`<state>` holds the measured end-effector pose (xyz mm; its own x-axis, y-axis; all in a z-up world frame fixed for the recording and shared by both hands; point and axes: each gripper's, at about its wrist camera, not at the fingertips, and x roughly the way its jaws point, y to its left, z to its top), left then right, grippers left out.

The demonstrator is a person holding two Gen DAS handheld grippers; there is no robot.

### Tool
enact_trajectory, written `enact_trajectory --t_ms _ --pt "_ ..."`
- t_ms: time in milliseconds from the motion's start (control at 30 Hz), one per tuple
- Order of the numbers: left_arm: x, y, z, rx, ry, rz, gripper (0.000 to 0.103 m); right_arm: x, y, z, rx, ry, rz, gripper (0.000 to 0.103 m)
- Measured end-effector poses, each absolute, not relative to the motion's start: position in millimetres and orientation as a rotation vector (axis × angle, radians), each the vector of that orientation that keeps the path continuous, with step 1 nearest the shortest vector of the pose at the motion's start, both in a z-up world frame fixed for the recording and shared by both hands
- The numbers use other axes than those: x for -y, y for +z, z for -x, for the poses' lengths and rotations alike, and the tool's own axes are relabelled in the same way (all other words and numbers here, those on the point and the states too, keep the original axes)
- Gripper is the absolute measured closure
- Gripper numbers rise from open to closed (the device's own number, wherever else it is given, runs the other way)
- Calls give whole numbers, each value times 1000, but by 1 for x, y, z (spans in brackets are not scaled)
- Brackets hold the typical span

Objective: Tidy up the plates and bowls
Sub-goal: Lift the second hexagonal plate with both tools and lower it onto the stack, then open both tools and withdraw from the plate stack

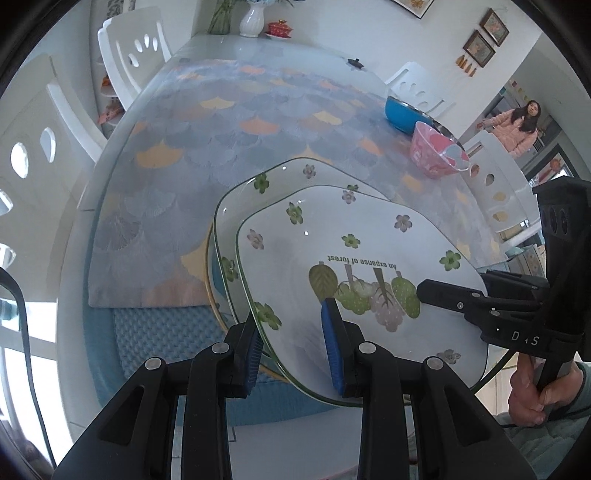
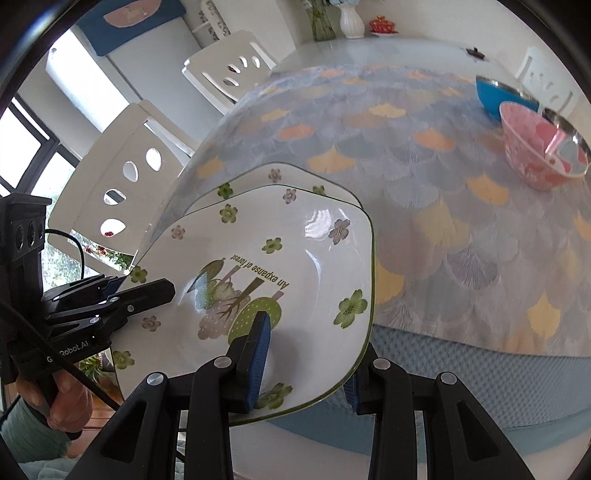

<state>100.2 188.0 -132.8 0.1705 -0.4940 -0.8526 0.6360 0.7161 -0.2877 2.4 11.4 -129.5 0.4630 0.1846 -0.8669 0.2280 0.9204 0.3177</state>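
Observation:
A white squarish plate with green flowers and the words "An expanse of forest" [image 1: 369, 258] is held above a matching plate [image 1: 258, 188] that lies on the table. My left gripper [image 1: 295, 343] is shut on the top plate's near-left rim, one blue pad above and one below. My right gripper [image 2: 306, 354] is shut on the same plate [image 2: 280, 251] at its near-right rim; it also shows in the left wrist view [image 1: 443, 291]. A pink bowl [image 1: 437, 153] and a blue bowl [image 1: 404, 112] stand at the far right.
A glass-topped table with a fan-patterned cloth [image 1: 258, 110] and a blue mat [image 1: 166, 332] at the near edge. White chairs [image 1: 129, 55] surround it. A white vase [image 1: 253, 20] and red lidded cup [image 1: 279, 29] stand at the far end. A person [image 1: 517, 125] stands far right.

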Motion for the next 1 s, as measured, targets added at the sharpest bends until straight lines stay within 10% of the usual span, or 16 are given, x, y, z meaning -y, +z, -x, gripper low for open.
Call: enact_trajectory --t_ms 1000 --pt "-197 -123 -106 -1134 -774 -138 77 -7 -134 -10 -1104 -102 -398 70"
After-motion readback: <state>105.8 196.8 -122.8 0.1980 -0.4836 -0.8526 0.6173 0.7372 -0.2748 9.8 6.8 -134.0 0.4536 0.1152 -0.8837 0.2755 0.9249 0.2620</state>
